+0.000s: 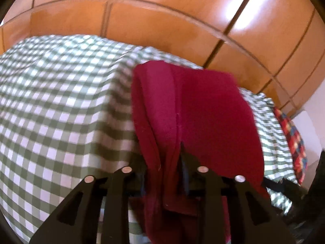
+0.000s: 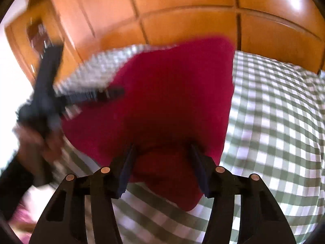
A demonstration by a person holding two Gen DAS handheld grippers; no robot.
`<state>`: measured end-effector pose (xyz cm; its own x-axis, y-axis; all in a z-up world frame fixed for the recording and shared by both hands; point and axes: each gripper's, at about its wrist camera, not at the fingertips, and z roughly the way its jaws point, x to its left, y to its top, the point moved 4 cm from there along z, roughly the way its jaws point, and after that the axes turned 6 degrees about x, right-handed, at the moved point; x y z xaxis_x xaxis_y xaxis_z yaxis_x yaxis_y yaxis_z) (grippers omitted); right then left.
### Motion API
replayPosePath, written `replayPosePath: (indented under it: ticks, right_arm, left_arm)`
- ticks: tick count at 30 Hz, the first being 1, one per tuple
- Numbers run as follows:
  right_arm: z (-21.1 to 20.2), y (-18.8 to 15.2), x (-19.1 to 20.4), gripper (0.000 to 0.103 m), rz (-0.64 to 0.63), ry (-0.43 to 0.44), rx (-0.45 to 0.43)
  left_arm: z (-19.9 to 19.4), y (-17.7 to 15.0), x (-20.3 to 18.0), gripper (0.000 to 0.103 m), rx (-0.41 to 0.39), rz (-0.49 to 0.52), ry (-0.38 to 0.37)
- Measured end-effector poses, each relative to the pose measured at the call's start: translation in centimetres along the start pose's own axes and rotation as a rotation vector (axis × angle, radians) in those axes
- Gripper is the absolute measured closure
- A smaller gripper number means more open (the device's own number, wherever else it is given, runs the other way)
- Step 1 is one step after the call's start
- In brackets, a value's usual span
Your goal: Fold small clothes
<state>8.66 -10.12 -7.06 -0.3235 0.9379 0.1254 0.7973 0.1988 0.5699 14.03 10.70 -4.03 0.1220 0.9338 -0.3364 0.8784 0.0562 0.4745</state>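
Lying part-folded on the checked bed [image 1: 61,105], the red garment [image 1: 203,105] needed more folds; left tongs [image 1: 162,162] and right tongs [image 2: 162,150] each stood part-open around its edge; grip unclear.

Both wrist views close above red garment [image 1: 193,109]

One dark red garment [image 1: 195,109] lies on one green-checked cloth [image 1: 61,105]. One red-and-blue patterned fabric [image 1: 294,138] lies at that cloth's far right edge. Two grippers show: left gripper [image 1: 164,162], right gripper [image 2: 162,154].

Bright glare on wooden doors [image 1: 243,10]; right view motion-blurred.
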Motion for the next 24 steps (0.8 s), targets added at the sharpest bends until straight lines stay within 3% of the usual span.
replayPosePath:
  ticks: [3, 5, 7, 11, 15, 21, 24]
  right_arm:
    - [0.0, -0.6, 1.1, 0.049, -0.075, -0.087, -0.045]
    - [0.0, -0.4, 0.9, 0.049, -0.051, -0.082, -0.047]
    - [0.1, -0.4, 0.9, 0.049, -0.051, -0.085, -0.050]
    - [-0.4, 0.0, 1.0, 0.040, -0.059, -0.052, -0.027]
    - [-2.7, 0.5, -0.2, 0.036, 0.011, 0.048, -0.007]
    - [-4.9, 4.5, -3.1, 0.036, 0.122, 0.100, -0.075]
    - [-4.7, 6.5, -3.8, 0.036, 0.146, 0.082, -0.090]
  left_arm:
    - [0.2, -0.2, 0.7, 0.059, 0.014, -0.049, 0.009]
    - [-0.7, -0.1, 0.1, 0.059, -0.010, -0.033, 0.068]
    - [-2.4, -0.2, -1.2, 0.060, -0.068, 0.015, 0.153]
    - [-5.6, -0.7, -3.6, 0.062, -0.191, 0.081, 0.234]
    - [-7.2, -1.0, -4.8, 0.062, -0.247, 0.118, 0.253]
    - [-6.2, -1.6, -6.3, 0.062, -0.241, 0.179, 0.278]
    - [-5.4, -1.8, -6.2, 0.062, -0.219, 0.166, 0.267]
